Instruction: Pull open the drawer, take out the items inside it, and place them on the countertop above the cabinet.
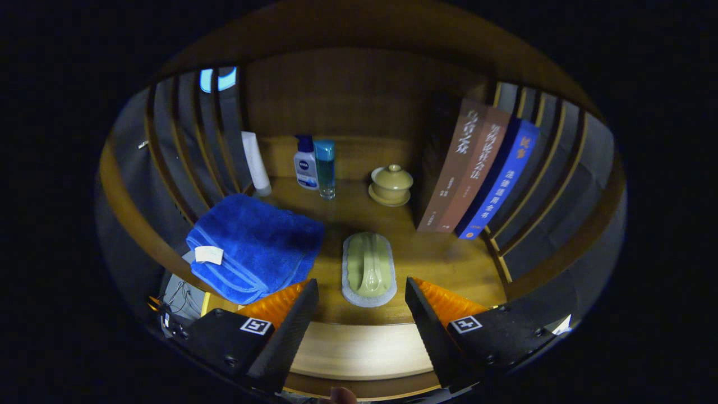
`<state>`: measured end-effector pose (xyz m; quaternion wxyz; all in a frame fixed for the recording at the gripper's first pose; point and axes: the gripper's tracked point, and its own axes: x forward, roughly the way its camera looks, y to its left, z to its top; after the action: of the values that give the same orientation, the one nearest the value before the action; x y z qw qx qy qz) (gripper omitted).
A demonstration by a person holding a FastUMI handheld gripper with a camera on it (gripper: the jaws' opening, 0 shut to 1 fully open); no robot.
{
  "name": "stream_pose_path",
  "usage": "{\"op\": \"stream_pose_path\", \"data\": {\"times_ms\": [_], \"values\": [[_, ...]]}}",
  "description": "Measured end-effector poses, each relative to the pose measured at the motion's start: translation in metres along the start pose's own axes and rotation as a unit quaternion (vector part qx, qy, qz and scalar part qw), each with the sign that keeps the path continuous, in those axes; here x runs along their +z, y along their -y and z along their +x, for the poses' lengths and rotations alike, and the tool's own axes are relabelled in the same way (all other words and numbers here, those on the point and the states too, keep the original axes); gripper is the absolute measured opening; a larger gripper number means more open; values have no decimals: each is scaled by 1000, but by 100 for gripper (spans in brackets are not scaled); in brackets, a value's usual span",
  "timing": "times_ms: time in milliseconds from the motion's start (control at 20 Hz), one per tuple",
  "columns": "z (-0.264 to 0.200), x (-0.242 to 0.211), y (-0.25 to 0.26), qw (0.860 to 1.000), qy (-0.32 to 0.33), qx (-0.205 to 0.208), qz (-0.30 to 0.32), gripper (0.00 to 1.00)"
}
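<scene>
A mock home corner, a wooden cabinet nook (359, 95) dressed like a household shelf, is showing here. Toiletry bottles (315, 165) are standing at the far wall, a lidded cup (391, 184) is sitting to their right, and books (482, 177) are leaning on the right. A folded towel (255, 247) is lying on the left of the countertop (437, 252). Slatted wooden sides are framing it all. The gripper (362, 297) is hanging with fingers spread apart at the near edge.

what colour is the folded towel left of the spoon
Bright blue, with a small pale tag; the towel shows best in the gripper view.
</scene>
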<state>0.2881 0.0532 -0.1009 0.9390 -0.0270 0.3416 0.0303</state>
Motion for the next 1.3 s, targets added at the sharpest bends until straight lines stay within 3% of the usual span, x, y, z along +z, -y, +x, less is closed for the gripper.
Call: {"op": "stream_pose_path", "data": {"times_ms": [150, 350, 650, 800, 950, 1300], "values": [[-48, 2, -2, 996, 90, -8, 12, 99], [-124, -10, 0, 977, 210, -10, 42, 99], [-198, -83, 0, 947, 320, -16, 21, 99], [-203, -140, 2, 945, 327, -23, 22, 98], [-184, -195, 3, 951, 307, -25, 36, 99], [-124, -259, -1, 960, 279, -18, 37, 99]]}}
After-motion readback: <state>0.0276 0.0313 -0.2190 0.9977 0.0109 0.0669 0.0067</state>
